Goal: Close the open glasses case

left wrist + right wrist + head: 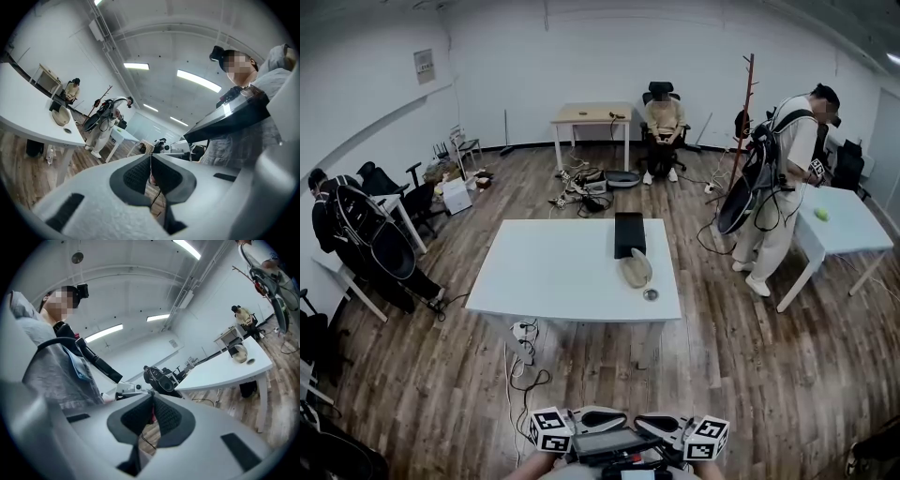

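Observation:
A tan glasses case (636, 270) lies on the white table (553, 272) in the middle of the room, with a flat black box (629, 234) just behind it and a small round thing (651, 294) in front. Whether the case is open I cannot make out at this distance. My left gripper (614, 419) and right gripper (649, 424) hang close to my body at the bottom of the head view, tips facing each other, far from the table. Both are shut with nothing between the pads. The left gripper (151, 155) view shows the case (61, 116) far left; the right gripper (152, 394) view shows the case (240, 353) far right.
Cables and a power strip (525, 333) lie on the wooden floor under the table's near edge. A person with gear (778, 178) stands by a second white table (853, 225) at right. Another person (664, 127) sits at the back, and a third (337, 225) is at left. A coat rack (745, 112) stands back right.

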Motion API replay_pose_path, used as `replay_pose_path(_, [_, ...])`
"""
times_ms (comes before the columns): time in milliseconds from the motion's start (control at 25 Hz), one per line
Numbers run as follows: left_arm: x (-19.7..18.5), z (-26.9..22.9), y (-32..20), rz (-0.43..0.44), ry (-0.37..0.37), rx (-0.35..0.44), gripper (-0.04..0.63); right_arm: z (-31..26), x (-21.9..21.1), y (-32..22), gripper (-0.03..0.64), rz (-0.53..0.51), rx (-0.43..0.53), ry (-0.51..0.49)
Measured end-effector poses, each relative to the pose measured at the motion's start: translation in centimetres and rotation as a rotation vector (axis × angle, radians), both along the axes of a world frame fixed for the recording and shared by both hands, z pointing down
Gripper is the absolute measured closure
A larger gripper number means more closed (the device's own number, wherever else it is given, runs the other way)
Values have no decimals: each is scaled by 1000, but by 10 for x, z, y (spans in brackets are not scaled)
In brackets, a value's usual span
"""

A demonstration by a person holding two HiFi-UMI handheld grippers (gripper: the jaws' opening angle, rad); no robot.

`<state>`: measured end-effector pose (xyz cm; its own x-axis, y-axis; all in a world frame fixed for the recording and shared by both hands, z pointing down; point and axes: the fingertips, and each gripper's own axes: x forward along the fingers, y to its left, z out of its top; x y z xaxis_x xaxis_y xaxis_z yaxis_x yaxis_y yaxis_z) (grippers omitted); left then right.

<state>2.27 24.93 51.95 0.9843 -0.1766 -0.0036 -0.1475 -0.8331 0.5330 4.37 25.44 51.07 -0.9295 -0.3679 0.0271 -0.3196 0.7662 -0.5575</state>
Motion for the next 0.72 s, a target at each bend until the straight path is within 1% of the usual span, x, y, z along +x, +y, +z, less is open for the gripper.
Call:
replay_pose_path(320, [3,8,0,15,-16,-17,575,3,5,-6,583,21,-18,-3])
replay_pose_path(720, [9,11,-4,37,-35,-13,575,7,5,-9,583,9,-16,6])
